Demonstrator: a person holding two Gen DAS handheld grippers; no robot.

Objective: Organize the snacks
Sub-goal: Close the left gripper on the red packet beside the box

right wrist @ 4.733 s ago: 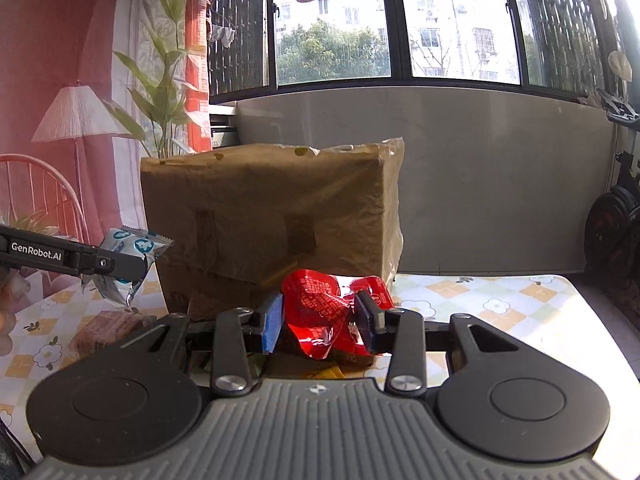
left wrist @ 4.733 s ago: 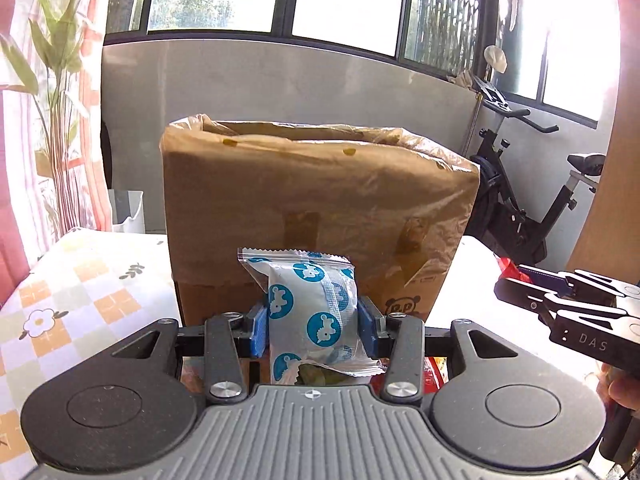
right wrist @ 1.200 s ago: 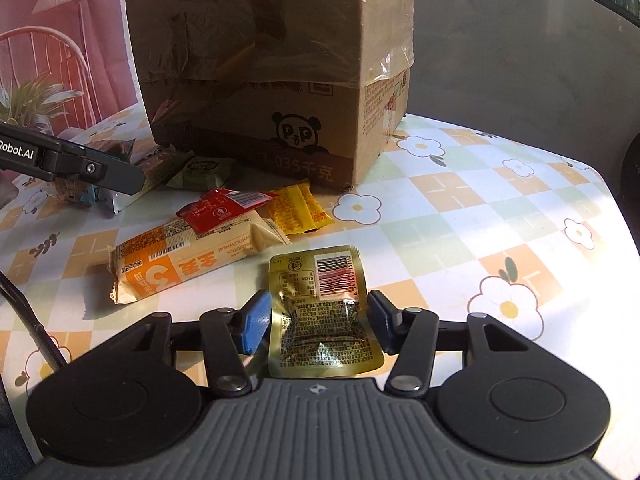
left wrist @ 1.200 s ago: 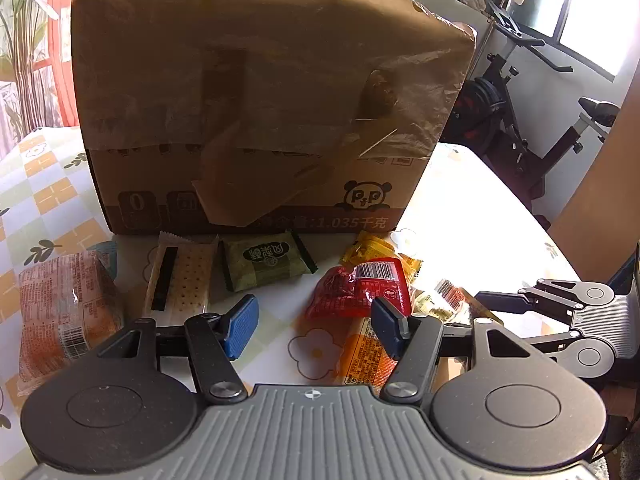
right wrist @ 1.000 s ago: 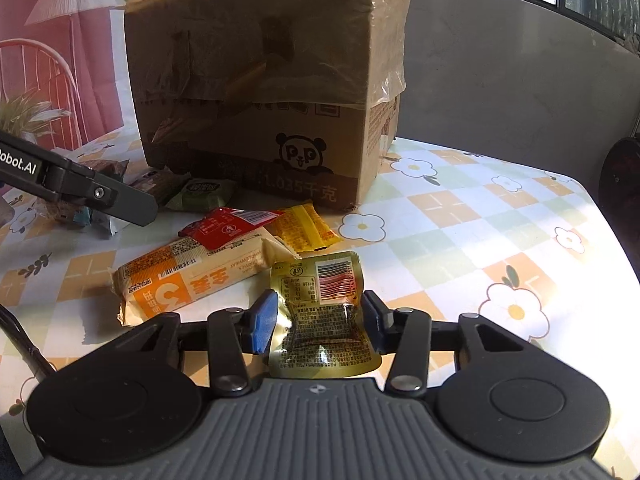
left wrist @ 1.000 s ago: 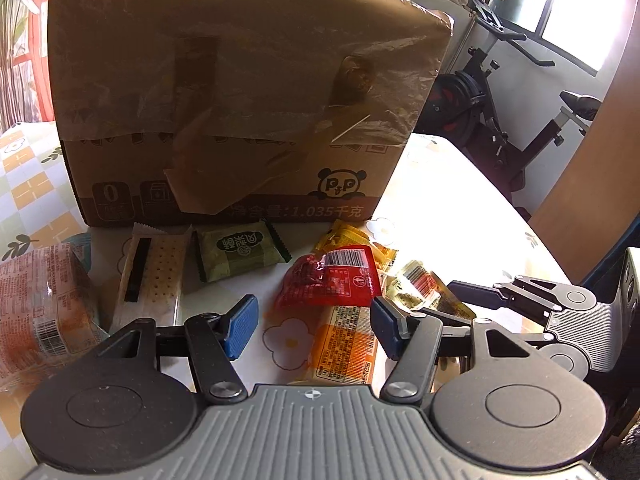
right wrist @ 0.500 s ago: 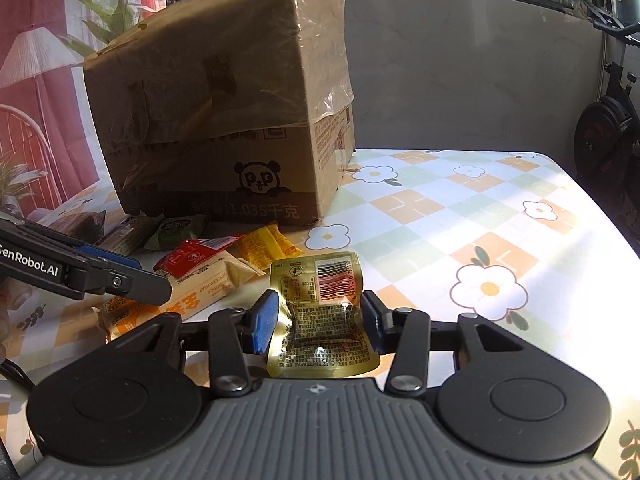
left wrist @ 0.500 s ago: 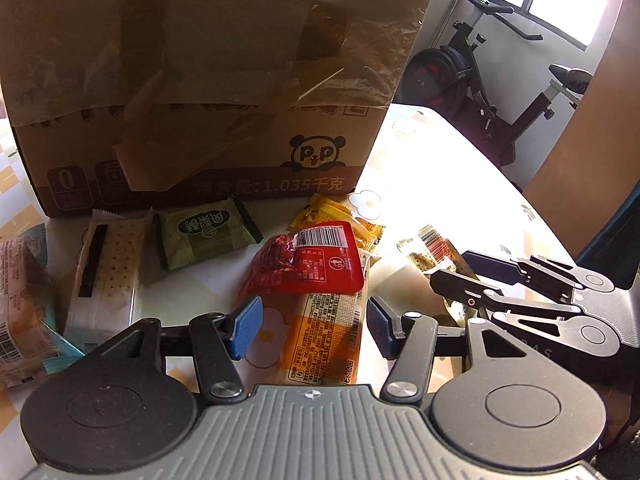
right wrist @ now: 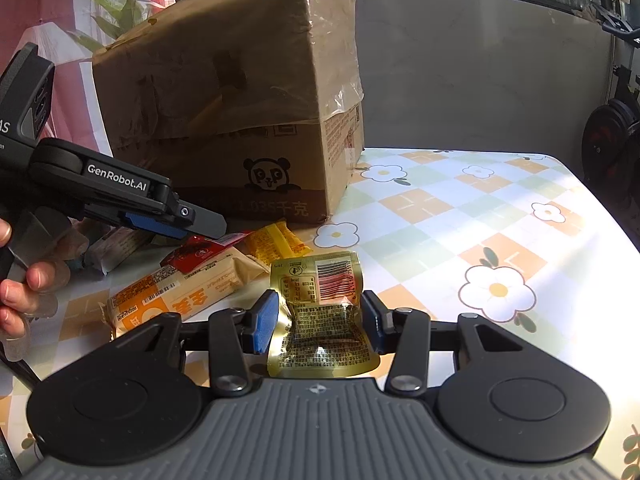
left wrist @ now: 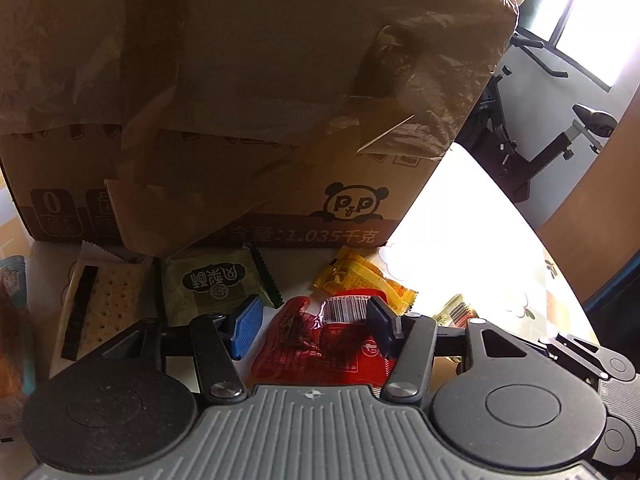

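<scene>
A tall cardboard box (left wrist: 248, 100) stands on the flowered table, also in the right wrist view (right wrist: 240, 120). Loose snacks lie in front of it. My left gripper (left wrist: 314, 320) is open and low over a red snack packet (left wrist: 324, 348), with its blue pads on either side of the packet. It also shows in the right wrist view (right wrist: 188, 224) above the red packet (right wrist: 196, 254). My right gripper (right wrist: 320, 320) is shut on a gold foil snack packet (right wrist: 322, 320) just above the table.
A green packet (left wrist: 216, 284), a cracker pack (left wrist: 100, 300) and a yellow packet (left wrist: 360, 276) lie by the box. An orange bar (right wrist: 176, 292) lies left of the gold packet. The table (right wrist: 480, 220) stretches to the right. An exercise bike (left wrist: 540, 128) stands behind.
Both grippers dropped their earlier snacks and came down to the table. My right gripper closed on the gold packet and lifted it slightly. My left gripper moved forward over the red packet.
</scene>
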